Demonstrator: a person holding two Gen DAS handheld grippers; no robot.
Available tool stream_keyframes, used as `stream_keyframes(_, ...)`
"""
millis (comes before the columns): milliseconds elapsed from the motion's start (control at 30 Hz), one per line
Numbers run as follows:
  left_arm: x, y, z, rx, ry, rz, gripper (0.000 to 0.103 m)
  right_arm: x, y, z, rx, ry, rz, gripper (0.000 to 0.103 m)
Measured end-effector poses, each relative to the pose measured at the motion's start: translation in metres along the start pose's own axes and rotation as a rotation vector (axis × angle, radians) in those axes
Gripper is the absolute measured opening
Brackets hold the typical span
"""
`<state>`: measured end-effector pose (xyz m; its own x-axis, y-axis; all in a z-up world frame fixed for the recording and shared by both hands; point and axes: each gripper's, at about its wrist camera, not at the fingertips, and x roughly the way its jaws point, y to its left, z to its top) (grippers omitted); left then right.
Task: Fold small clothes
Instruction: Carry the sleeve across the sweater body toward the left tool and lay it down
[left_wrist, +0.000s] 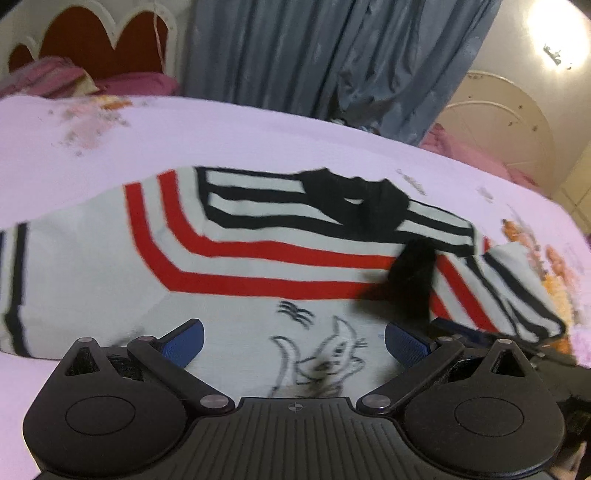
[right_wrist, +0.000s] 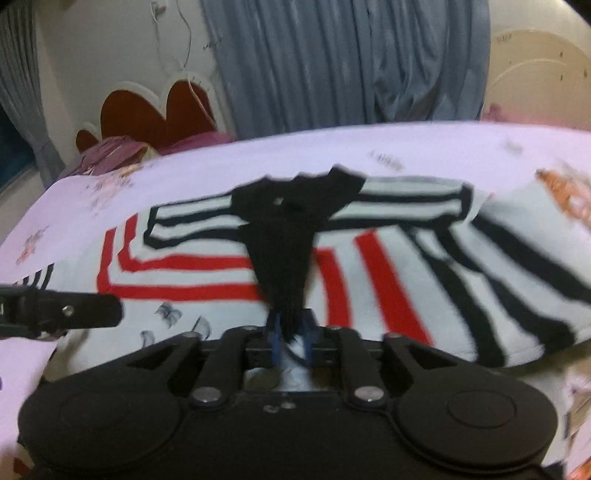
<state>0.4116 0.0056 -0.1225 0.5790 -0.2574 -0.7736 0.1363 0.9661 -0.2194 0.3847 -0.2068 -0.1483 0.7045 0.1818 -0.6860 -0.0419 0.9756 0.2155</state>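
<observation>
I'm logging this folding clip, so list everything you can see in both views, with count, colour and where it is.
Sweater: one, pale grey-white with red and black stripes and a drawn cat, spread on the bed.
Black collar strip: one, black, pulled from the neckline toward the right gripper.
Bed sheet: one, pale lilac with orange and pink prints, under the sweater.
Headboard: one, dark red with cream scalloped frame, far left.
Pillows: pink, count unclear, at the headboard.
Curtain: blue-grey, behind the bed.
Wardrobe door: cream, arched, far right.
Ceiling lamp: one, lit, top right.
Left gripper: one, black with blue pads, open above the cat drawing.
Right gripper: one, black with blue pads, shut on the collar strip.
</observation>
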Motion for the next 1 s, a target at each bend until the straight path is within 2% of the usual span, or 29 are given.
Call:
stream_keyframes(33,0.001,-0.002,0.001,-0.006,0.008,-0.022,0.103,-0.003,0.0,0.0,0.007,-0.002,0.008,0.038)
stream_keyframes(67,0.004,-0.004,0.001,-0.014,0.022,-0.042,0.103,-0.01,-0.001,0.0,0.013,-0.014,0.012,0.051)
stream_keyframes(100,0.007,-0.007,0.001,-0.022,0.038,-0.064,0.103,-0.023,0.004,-0.004,0.013,-0.034,0.011,0.052)
stream_keyframes(267,0.026,-0.026,-0.006,-0.042,0.115,-0.153,0.103,-0.069,-0.01,-0.011,-0.025,-0.101,-0.077,0.052)
stream_keyframes(400,0.04,-0.034,-0.012,-0.137,0.139,-0.217,0.102,-0.094,-0.035,-0.022,-0.024,-0.124,-0.174,0.055)
stream_keyframes(467,0.051,-0.036,-0.014,-0.172,0.142,-0.216,0.102,-0.099,-0.05,-0.028,-0.007,-0.122,-0.213,0.056)
stream_keyframes(567,0.059,-0.039,-0.016,-0.209,0.103,-0.199,0.102,-0.1,-0.072,-0.035,0.03,-0.1,-0.266,0.056)
stream_keyframes(667,0.063,-0.045,-0.015,-0.228,0.059,-0.184,0.102,-0.096,-0.09,-0.038,0.081,-0.087,-0.284,0.056)
stream_keyframes(767,0.064,-0.047,-0.014,-0.254,0.009,-0.174,0.077,-0.091,-0.1,-0.039,0.079,-0.086,-0.311,0.056)
stream_keyframes(800,0.066,-0.046,-0.014,-0.267,0.001,-0.193,0.058,-0.09,-0.103,-0.039,0.082,-0.083,-0.316,0.056)
stream_keyframes(833,0.068,-0.044,-0.014,-0.287,0.008,-0.21,0.043,-0.089,-0.107,-0.038,0.088,-0.082,-0.318,0.056)
stream_keyframes(900,0.072,-0.043,-0.013,-0.288,0.012,-0.207,0.035,-0.085,-0.112,-0.037,0.094,-0.079,-0.323,0.056)
stream_keyframes(967,0.071,-0.043,-0.013,-0.276,-0.004,-0.214,0.017,-0.084,-0.115,-0.036,0.094,-0.08,-0.325,0.057)
stream_keyframes(1000,0.069,-0.042,-0.012,-0.275,-0.006,-0.224,0.012,-0.083,-0.117,-0.035,0.095,-0.08,-0.327,0.058)
